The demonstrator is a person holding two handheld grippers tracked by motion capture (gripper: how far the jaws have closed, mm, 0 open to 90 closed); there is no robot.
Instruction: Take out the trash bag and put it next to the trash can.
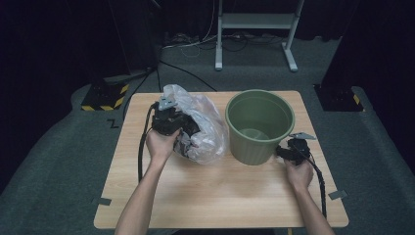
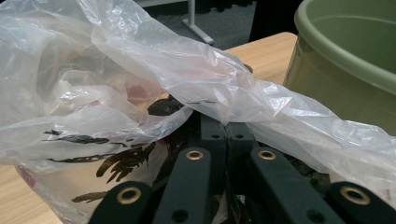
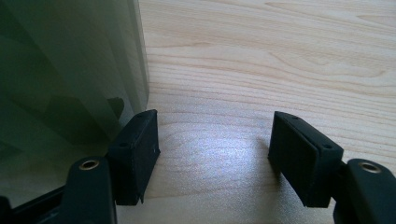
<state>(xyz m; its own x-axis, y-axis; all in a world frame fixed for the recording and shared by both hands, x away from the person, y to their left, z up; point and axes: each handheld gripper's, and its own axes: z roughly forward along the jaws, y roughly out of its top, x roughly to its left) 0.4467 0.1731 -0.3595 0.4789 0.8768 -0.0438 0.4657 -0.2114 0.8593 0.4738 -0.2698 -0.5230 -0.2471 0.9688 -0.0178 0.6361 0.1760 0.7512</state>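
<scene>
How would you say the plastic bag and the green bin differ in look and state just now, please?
The plastic bag is clear, crumpled and limp, while the green bin is opaque, rigid and upright. The left gripper is shut on the bag's film, whereas the right gripper stands open beside the bin's wall, holding nothing. The bag shows dark markings; the bin is plain. Both sit on the wooden table.

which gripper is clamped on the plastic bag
The left gripper: its jaws are shut on the clear plastic bag. The right gripper stands open beside the green bin.
</scene>
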